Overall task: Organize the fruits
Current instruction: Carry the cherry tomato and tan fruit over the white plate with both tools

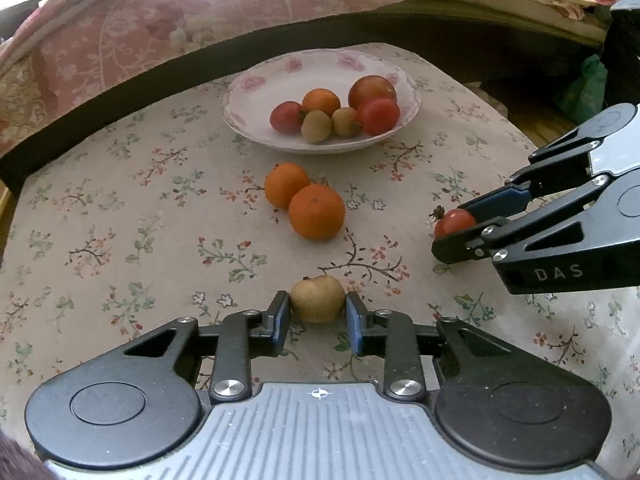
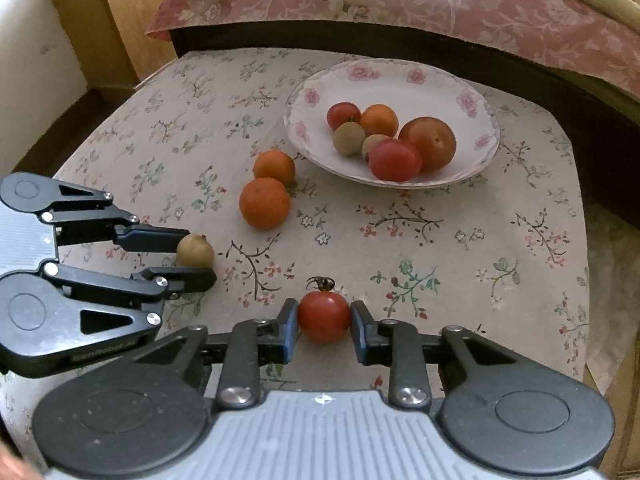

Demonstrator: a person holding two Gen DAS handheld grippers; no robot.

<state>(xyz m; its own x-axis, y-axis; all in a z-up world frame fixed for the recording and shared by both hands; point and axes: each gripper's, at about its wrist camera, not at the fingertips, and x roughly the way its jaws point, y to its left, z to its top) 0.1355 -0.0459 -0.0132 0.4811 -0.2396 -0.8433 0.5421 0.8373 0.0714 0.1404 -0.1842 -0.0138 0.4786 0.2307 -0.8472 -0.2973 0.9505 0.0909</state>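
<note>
Two fruits are gripped at the near edge of the bench (image 2: pixel 500 216): the left tongs (image 1: pixel 317 314) are closed on a small tan fruit (image 1: pixel 317 298), and the right tongs (image 2: pixel 324 322) are closed on a cherry tomato (image 2: pixel 324 317), both low over the floral cloth. Two mandarins (image 1: pixel 306 202) lie touching between them and the floral plate (image 1: pixel 248 92), which holds six more fruits. A pink quilt (image 1: pixel 160 12) lies behind.
</note>
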